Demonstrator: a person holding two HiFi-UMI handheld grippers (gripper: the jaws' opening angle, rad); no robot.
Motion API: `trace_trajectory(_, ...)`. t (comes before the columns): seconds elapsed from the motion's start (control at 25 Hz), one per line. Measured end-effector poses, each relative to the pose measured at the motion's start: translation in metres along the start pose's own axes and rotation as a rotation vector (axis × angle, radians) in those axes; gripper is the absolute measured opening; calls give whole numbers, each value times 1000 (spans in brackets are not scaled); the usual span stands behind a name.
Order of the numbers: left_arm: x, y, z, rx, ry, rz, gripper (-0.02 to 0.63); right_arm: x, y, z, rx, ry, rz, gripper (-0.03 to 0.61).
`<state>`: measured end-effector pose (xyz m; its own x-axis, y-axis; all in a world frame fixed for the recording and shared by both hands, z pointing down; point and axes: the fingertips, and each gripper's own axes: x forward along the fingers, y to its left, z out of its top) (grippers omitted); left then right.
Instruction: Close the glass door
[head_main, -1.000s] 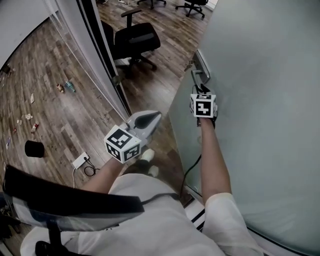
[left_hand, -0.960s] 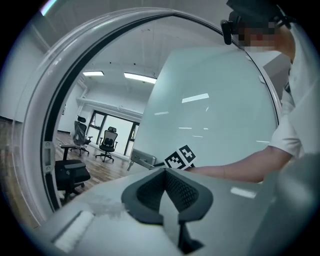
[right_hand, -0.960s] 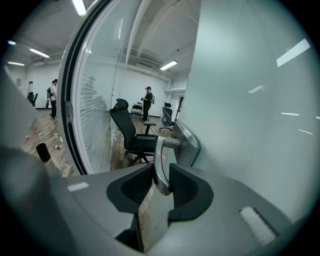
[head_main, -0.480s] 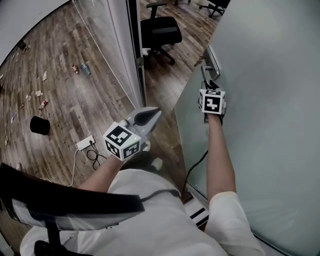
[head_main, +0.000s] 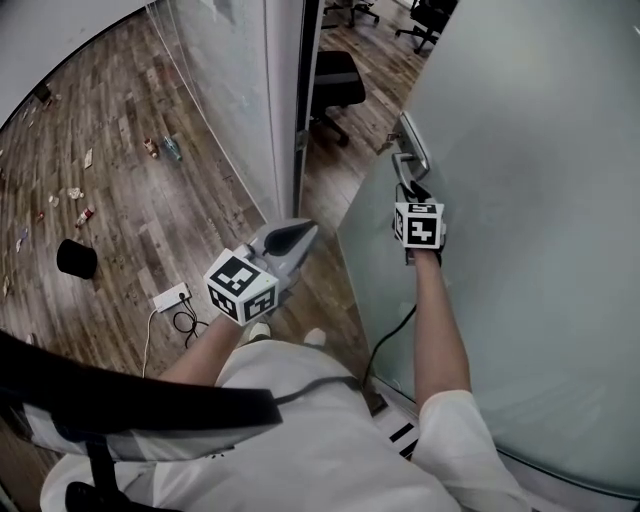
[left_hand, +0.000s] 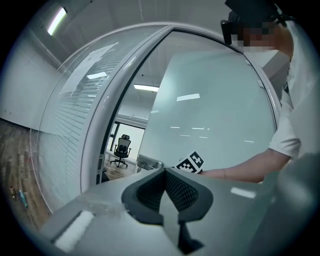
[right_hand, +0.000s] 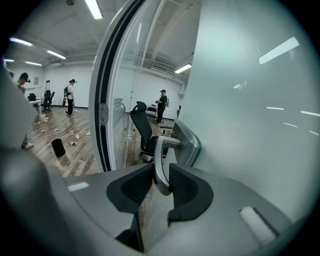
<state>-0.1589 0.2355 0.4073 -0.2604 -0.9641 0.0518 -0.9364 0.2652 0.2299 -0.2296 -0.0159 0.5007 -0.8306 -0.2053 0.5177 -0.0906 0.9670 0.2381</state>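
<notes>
I'm in an office, an open-plan one. Black swivel chairs (head_main: 335, 80) stand on a wood-plank floor (head_main: 120, 180), and long strip lights (right_hand: 92, 7) run across the ceiling. Glass partition walls (left_hand: 65, 135) and a frosted glass door (head_main: 520, 200) divide the rooms. A power strip (head_main: 167, 297) lies on the boards near me — people (right_hand: 70, 97) stand farther in.

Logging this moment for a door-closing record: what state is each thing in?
Right gripper: shut on the curved metal door handle.
Left gripper: jaws together, empty.
Frosted glass door: ajar, a gap to the dark door frame.
Black office chair: upright beyond the doorway.
Black round bin: upright on the floor.
</notes>
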Motion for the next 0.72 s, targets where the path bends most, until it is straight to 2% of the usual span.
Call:
trace_trajectory(0.36,-38,26,14,-2,-21,11,5,-16,34,1,-33,-26,49,106)
trace_trajectory(0.72,-54,13,17,-16,-21,-4,5,-45,62,5,-63,-52,91,106)
